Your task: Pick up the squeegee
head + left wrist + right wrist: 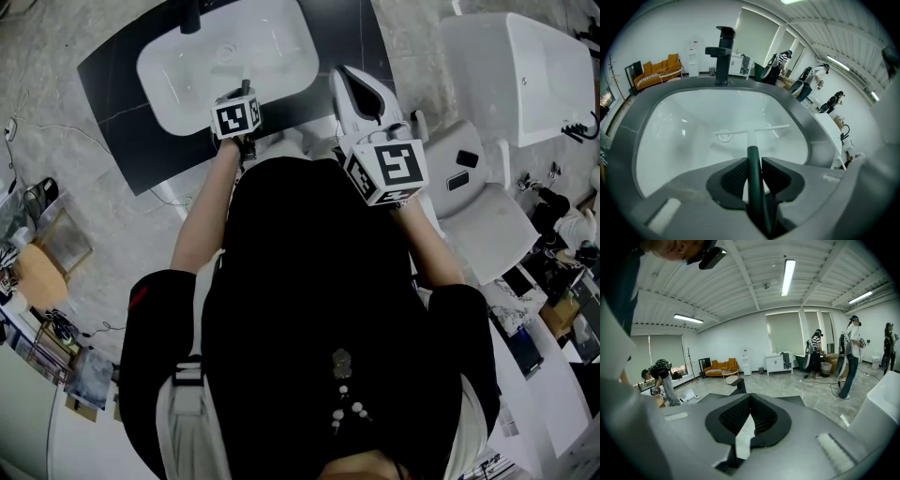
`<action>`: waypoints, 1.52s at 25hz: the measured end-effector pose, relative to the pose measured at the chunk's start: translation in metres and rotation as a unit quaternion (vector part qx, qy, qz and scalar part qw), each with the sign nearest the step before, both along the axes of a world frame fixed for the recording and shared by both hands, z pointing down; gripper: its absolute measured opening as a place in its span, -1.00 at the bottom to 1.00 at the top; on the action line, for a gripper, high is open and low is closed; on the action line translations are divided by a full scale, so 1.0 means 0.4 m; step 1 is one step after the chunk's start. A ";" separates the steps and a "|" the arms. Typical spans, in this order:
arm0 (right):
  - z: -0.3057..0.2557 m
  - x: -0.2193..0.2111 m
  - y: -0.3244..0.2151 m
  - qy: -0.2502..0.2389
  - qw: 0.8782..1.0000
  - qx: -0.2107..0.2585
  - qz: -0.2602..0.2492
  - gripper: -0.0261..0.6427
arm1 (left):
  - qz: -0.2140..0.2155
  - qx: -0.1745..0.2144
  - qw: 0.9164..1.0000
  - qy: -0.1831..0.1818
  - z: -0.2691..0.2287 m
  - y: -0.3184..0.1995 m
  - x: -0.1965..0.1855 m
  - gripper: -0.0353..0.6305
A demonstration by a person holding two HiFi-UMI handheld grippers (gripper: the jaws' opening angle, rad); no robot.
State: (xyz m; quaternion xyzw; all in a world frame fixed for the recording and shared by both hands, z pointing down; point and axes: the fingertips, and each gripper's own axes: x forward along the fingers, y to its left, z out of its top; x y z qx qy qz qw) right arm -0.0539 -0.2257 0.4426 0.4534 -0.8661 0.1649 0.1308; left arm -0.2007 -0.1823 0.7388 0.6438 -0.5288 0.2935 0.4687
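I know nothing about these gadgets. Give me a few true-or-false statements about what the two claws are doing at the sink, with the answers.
1. The left claw grips the squeegee by its dark handle. True.
2. The squeegee's blade end is over the white sink. True.
3. The right claw holds a sponge. False: it is shut on nothing.
4. The tap is white. False: the tap is black.
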 end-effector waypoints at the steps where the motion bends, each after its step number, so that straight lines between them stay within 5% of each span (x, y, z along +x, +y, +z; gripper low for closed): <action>1: -0.001 -0.002 0.003 -0.001 1.000 0.000 -0.002 -0.92 | -0.001 0.006 1.000 0.002 -0.009 0.000 0.001 -0.58; 12: -0.015 -0.004 0.021 -0.004 1.000 0.011 -0.013 -0.92 | 0.045 0.137 0.989 0.011 -0.178 -0.023 0.059 -0.58; 22: -0.045 0.005 0.036 -0.013 0.999 0.032 -0.016 -0.92 | 0.057 0.294 0.954 -0.023 -0.448 -0.105 0.077 -0.58; 38: -0.160 -0.013 0.034 -0.045 0.995 0.086 -0.024 -0.92 | 0.037 0.402 0.913 -0.054 -0.710 -0.149 0.051 -0.58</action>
